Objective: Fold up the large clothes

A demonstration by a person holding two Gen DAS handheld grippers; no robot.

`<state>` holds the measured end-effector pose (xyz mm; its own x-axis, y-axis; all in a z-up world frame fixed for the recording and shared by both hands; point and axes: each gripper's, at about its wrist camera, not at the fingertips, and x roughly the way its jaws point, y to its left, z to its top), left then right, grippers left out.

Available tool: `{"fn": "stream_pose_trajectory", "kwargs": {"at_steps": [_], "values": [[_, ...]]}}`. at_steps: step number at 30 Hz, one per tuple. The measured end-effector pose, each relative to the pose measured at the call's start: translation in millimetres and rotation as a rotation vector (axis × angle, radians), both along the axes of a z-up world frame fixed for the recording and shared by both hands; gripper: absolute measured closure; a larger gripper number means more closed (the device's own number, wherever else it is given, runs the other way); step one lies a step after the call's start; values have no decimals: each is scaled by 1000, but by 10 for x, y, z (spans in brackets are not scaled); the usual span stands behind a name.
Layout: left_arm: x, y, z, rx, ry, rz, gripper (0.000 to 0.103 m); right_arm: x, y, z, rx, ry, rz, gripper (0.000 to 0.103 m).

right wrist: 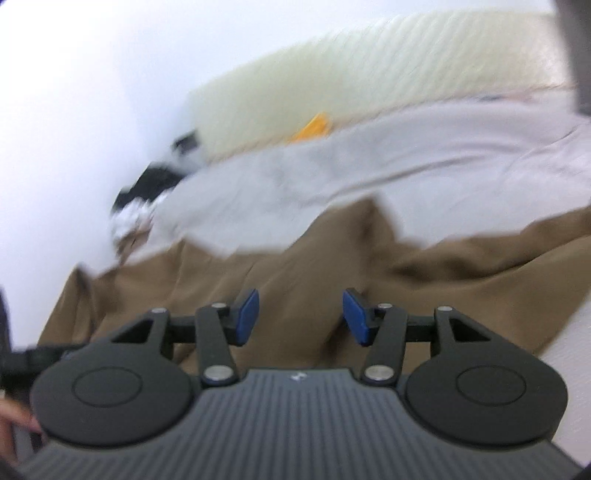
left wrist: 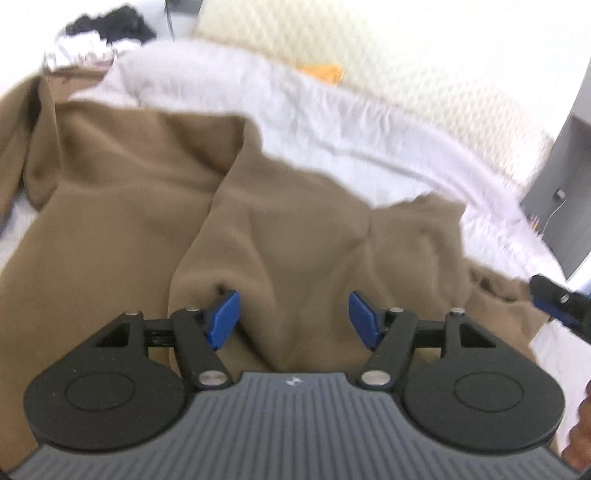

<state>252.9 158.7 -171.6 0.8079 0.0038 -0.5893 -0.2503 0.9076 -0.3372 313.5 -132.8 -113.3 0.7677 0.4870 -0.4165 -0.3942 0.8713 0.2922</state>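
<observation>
A large brown garment (left wrist: pixel 155 192) lies rumpled on a bed with a white sheet (left wrist: pixel 332 122). It also shows in the right wrist view (right wrist: pixel 317 266). My left gripper (left wrist: pixel 293 319) is open, its blue pads apart just above a raised fold of the brown cloth, holding nothing. My right gripper (right wrist: pixel 300 317) is open over the brown cloth near its far edge, empty. The tip of the right gripper (left wrist: pixel 554 301) shows at the right edge of the left wrist view, beside the garment's right side. Both views are motion-blurred.
A cream quilted mattress or headboard (left wrist: pixel 406 48) runs along the back, with an orange item (left wrist: pixel 325 70) against it. A pile of black and white clothes (left wrist: pixel 103 33) sits at the far left corner. A dark grey cabinet (left wrist: pixel 569 177) stands at the right.
</observation>
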Motion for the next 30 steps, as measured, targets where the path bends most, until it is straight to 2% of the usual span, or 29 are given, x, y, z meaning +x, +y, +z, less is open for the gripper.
{"fn": "stream_pose_trajectory", "kwargs": {"at_steps": [7, 9, 14, 17, 20, 22, 24, 27, 30], "values": [[-104, -351, 232, 47, -119, -69, 32, 346, -914, 336, -28, -26, -282, 49], [-93, -449, 263, 44, -134, -78, 32, 511, -1246, 326, 0, 2, -372, 42], [37, -606, 245, 34, -154, -70, 32, 838, -2114, 27, 176, 114, -598, 17], [133, -682, 192, 64, -142, -79, 32, 1006, -2510, -268, 311, 198, -725, 16], [288, -778, 51, 102, -90, -116, 32, 1139, -2810, -601, 492, 268, -828, 16], [388, -864, -80, 136, -31, -146, 32, 1254, -2958, -788, 565, 306, -866, 16], [430, -892, -165, 166, -13, -147, 32, 1365, -3058, -909, 624, 291, -887, 15], [499, -776, -229, 88, 20, -136, 27, 1594, -3148, -1014, 665, 261, -882, 16], [545, -685, -289, 43, 31, -124, 23, 1856, -3194, -1074, 641, 224, -861, 16]]}}
